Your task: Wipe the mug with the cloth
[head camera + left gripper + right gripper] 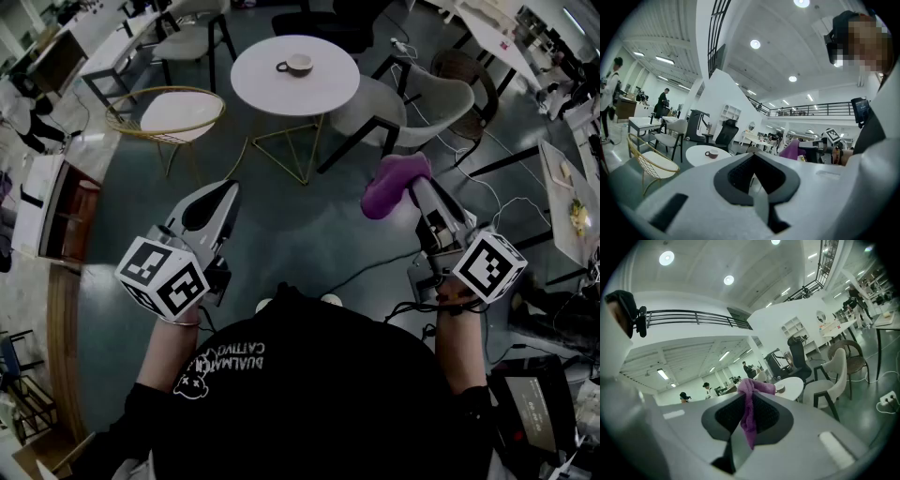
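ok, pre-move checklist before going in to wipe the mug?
1. cloth held by right gripper: ok, pinched between its jaws.
2. left gripper free: ok, empty, jaws together.
3. mug upright on round table: ok.
4. Mug within reach: not ok, both grippers are well short of the table.
5. Mug empty: cannot tell.

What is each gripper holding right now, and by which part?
The right gripper is shut on the cloth, pinching a bunched fold, with the rest bulging out in front. The left gripper is shut and holds nothing.
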`<state>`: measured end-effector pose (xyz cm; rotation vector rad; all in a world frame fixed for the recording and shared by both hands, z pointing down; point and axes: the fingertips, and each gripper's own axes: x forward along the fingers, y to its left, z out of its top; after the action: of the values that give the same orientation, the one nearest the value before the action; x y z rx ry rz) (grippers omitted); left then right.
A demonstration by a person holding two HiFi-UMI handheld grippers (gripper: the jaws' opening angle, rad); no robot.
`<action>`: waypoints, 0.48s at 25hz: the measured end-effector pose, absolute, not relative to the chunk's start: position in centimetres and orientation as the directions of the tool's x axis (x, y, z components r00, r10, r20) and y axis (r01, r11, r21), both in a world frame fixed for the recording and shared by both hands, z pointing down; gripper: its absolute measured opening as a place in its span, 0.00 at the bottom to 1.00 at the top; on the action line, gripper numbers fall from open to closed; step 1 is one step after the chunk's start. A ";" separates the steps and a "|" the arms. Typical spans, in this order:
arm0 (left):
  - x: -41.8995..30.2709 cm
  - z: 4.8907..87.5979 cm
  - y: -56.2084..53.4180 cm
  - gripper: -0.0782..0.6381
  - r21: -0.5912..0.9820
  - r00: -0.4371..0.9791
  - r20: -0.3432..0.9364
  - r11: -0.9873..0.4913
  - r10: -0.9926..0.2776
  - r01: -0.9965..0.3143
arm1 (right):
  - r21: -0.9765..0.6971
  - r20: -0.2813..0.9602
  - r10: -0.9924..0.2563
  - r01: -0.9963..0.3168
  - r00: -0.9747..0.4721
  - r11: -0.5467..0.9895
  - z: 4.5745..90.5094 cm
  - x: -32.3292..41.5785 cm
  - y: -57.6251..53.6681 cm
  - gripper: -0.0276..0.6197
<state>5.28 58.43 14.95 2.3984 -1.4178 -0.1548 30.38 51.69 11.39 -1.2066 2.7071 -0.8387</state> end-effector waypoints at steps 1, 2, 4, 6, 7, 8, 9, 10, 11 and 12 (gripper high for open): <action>5.2 15.0 58.4 0.11 0.349 0.494 0.082 -0.440 -0.865 -0.827 | -0.504 0.157 -0.704 -0.669 -0.693 0.546 11.4 30.3 51.6 0.13; 5.2 15.0 58.4 0.11 0.348 0.495 0.081 -0.440 -0.865 -0.827 | -0.506 0.155 -0.704 -0.668 -0.693 0.547 11.4 30.1 51.5 0.13; 4.9 15.0 58.4 0.11 0.347 0.494 0.080 -0.440 -0.866 -0.828 | -0.506 0.155 -0.704 -0.668 -0.693 0.546 11.5 29.8 51.5 0.13; 4.3 14.9 58.6 0.11 0.348 0.490 0.078 -0.437 -0.868 -0.830 | -0.505 0.157 -0.703 -0.668 -0.694 0.547 11.4 29.3 51.5 0.13; 4.0 14.8 58.7 0.11 0.348 0.487 0.077 -0.434 -0.870 -0.831 | -0.505 0.157 -0.703 -0.668 -0.694 0.547 11.3 29.0 51.5 0.13; 3.6 14.7 58.8 0.11 0.347 0.484 0.077 -0.432 -0.871 -0.832 | -0.505 0.157 -0.703 -0.668 -0.694 0.547 11.2 28.7 51.5 0.13; 3.3 14.7 58.9 0.11 0.345 0.483 0.076 -0.432 -0.872 -0.833 | -0.506 0.156 -0.704 -0.668 -0.693 0.546 11.2 28.4 51.5 0.13; 3.0 14.6 58.9 0.11 0.343 0.483 0.075 -0.432 -0.872 -0.834 | -0.508 0.154 -0.706 -0.668 -0.691 0.543 11.2 28.2 51.5 0.13; 2.6 14.5 59.0 0.11 0.341 0.484 0.074 -0.434 -0.872 -0.834 | -0.513 0.153 -0.710 -0.669 -0.688 0.538 11.2 27.9 51.5 0.13; 2.3 14.5 59.0 0.11 0.339 0.486 0.073 -0.436 -0.871 -0.833 | -0.519 0.150 -0.714 -0.669 -0.684 0.532 11.3 27.7 51.5 0.13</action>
<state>2.30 59.04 14.53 2.4062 -1.4343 -0.1599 27.66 51.53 11.29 -1.2111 2.6787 -0.8541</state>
